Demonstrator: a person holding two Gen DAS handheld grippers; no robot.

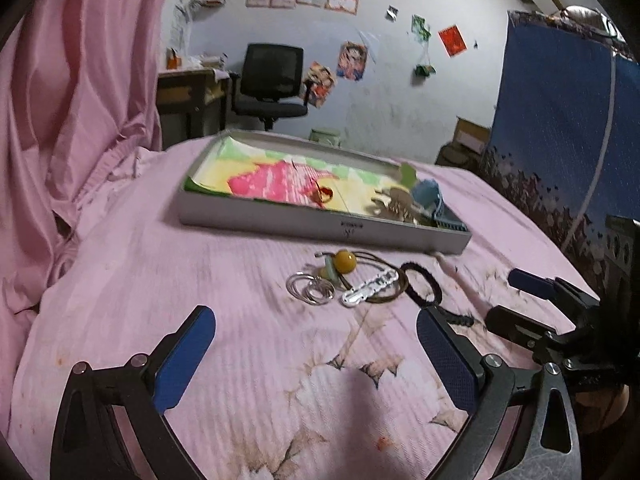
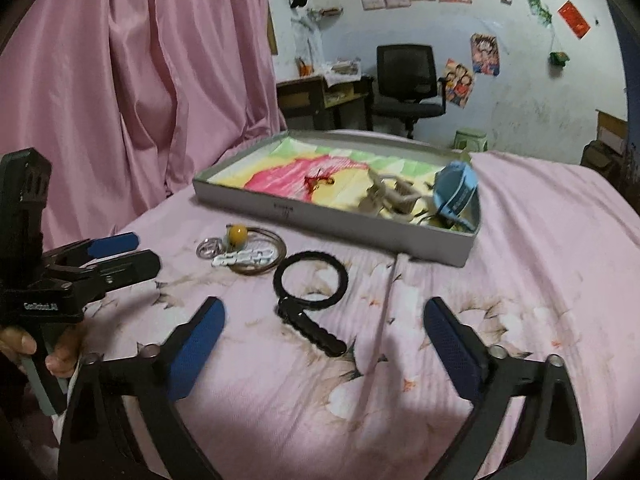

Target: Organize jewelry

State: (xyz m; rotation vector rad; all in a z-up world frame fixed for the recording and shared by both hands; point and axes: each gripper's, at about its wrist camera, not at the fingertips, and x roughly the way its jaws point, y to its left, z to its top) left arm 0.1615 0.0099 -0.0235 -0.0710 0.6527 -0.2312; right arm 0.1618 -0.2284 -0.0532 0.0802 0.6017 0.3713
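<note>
Nearest in the left wrist view, the left tongs [image 1: 316, 340] are spread wide above a bed [image 1: 240, 380] covered in a pink sheet with a faded flower print; nothing is held between the blue pads. In the right wrist view, the right tongs [image 2: 324, 340] are likewise spread wide and empty, hovering low over the same sheet. At the left edge of that view, a hand [image 2: 48, 356] is seen gripping the handle of the left tool.

Just beyond the right tongs, a black bracelet [image 2: 312, 280] is laid flat on the sheet, its round loop lying farther away and its thick tail pointing back toward the camera. Past it and to the left, a small cluster of jewelry is gathered close together: thin silver rings [image 1: 311, 290], a white beaded strip [image 1: 370, 288] lying over a loop of brown cord [image 2: 264, 256], and a round yellow bead [image 1: 345, 261] at the far side of the pile. The pieces are touching or overlapping; the black bracelet lies just beside the cord loop.

Farther back, a shallow grey box [image 1: 320, 224] is set on the bed, lined with paper coloured pink, yellow and green. A small red item [image 1: 323, 194] is seen near its middle, and beige pieces [image 1: 394, 202] with a light blue band [image 2: 456, 194] are crowded into its right end.

Behind the bed, a pink curtain [image 2: 132, 80] hangs at the left, and a black office chair [image 2: 408, 80] stands beside a cluttered wooden desk [image 2: 316, 92] against a pale wall covered with posters.
</note>
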